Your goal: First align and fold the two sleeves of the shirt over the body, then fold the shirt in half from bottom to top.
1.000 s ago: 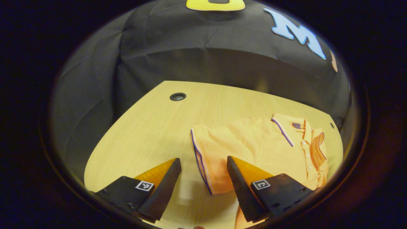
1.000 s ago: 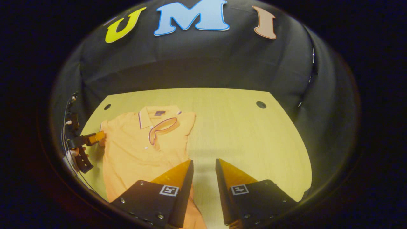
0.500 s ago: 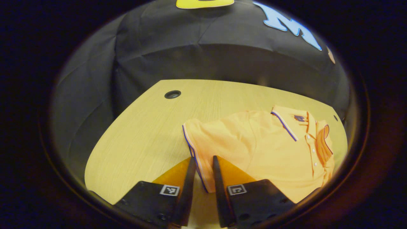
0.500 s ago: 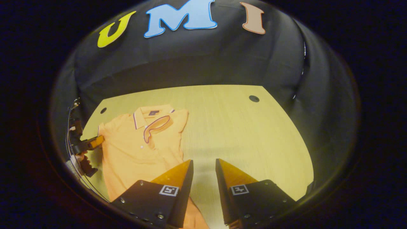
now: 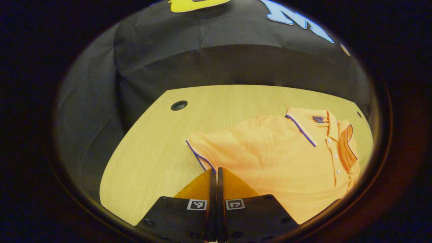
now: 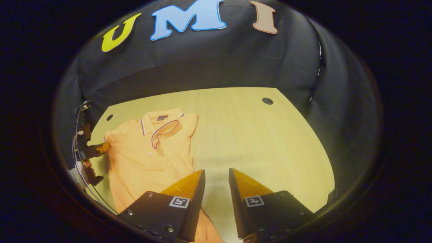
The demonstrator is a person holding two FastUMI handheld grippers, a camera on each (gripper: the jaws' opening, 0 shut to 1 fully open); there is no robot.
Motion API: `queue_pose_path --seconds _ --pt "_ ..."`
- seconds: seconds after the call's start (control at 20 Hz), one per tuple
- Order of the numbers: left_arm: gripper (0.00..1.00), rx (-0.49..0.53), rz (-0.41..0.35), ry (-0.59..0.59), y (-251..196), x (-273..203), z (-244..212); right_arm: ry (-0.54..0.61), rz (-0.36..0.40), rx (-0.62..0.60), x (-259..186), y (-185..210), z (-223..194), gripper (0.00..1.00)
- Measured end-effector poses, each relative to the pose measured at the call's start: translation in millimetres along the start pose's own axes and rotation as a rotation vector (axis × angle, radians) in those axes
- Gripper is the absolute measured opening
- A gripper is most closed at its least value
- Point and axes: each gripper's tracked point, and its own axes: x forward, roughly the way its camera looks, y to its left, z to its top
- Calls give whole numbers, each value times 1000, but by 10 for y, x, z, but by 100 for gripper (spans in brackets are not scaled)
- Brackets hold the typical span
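An orange polo shirt (image 5: 287, 162) with dark-trimmed collar lies face up on the wooden table (image 5: 152, 152). My left gripper (image 5: 216, 172) is shut on the trimmed hem of the shirt's near sleeve (image 5: 209, 145), which rises a little off the table. In the right gripper view the shirt (image 6: 148, 155) lies at the left, its other sleeve (image 6: 165, 132) folded over the chest. There the left gripper (image 6: 101, 147) sits at the shirt's left edge. My right gripper (image 6: 216, 172) hangs open over bare table beside the shirt's lower right side, with nothing between its fingers.
The table (image 6: 263, 141) has round cable holes (image 5: 179, 105) (image 6: 267, 101) near its far corners. Black cloth walls close in behind and at both sides. A hand (image 6: 81, 167) and cables show at the far left of the right gripper view.
My left gripper went from wide open to shut on the sleeve hem and has begun to raise it. The right gripper has stayed open and drifted only slightly.
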Motion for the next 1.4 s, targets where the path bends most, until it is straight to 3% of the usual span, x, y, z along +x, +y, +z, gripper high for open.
queue_pose_path --seconds 0.25,0.55,1.0,1.2,1.35,1.4 --pt "6 72 -45 -81 -274 -172 359 0 -5 45 -29 -99 -68 45" --pt "7 137 -178 -144 -1116 -408 637 -5 -19 83 -114 -232 -165 43" --pt "6 288 -339 -113 -2120 -544 354 -4 -66 156 -301 -571 -424 45" --pt "6 280 -404 -60 -2310 -557 193 6 -75 178 -355 -657 -552 45" --pt "24 260 -453 -23 -2378 -603 90 8 -75 181 -397 -708 -599 45" --pt "44 250 -453 -28 -2368 -613 107 8 -73 182 -396 -711 -598 45"
